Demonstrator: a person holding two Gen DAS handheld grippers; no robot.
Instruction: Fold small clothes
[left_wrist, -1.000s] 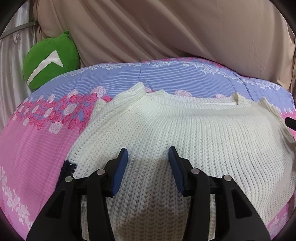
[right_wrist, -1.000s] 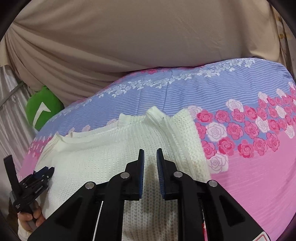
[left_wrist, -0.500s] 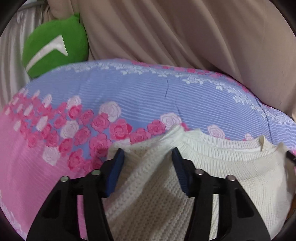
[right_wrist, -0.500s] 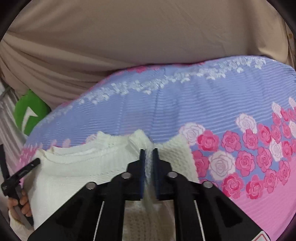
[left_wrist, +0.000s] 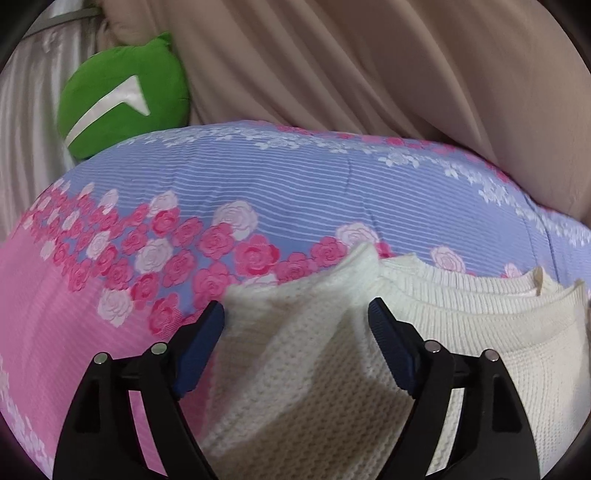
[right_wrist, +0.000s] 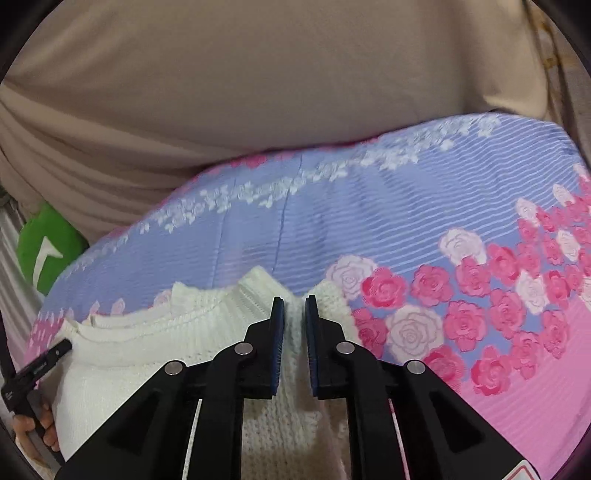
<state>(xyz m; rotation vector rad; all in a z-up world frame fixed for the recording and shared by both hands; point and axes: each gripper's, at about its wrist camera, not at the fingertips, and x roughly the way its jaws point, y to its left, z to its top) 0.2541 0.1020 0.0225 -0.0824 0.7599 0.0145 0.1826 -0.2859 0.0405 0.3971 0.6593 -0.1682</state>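
A cream knit sweater (left_wrist: 303, 373) lies on a flowered bedspread (left_wrist: 295, 192), neckline toward the far side. In the left wrist view my left gripper (left_wrist: 295, 306) has its jaws opening wide over the sweater's left shoulder, and the blue pads do not press the knit. In the right wrist view my right gripper (right_wrist: 294, 301) stands at the sweater's (right_wrist: 147, 350) right shoulder with a ridge of knit between its narrow jaws. They are starting to open but still touch the fabric. The left gripper's tip (right_wrist: 37, 365) and a hand show at the left edge there.
A green plush cushion (left_wrist: 122, 96) sits at the bed's far left corner, against a beige draped cloth (left_wrist: 369, 66). The bedspread (right_wrist: 369, 206) shows blue stripes beyond the sweater and pink roses to its sides.
Both grippers travelled up the sweater to its shoulders. The left jaws then spread wide. The right jaws pinched a fold of knit and now stand slightly wider.
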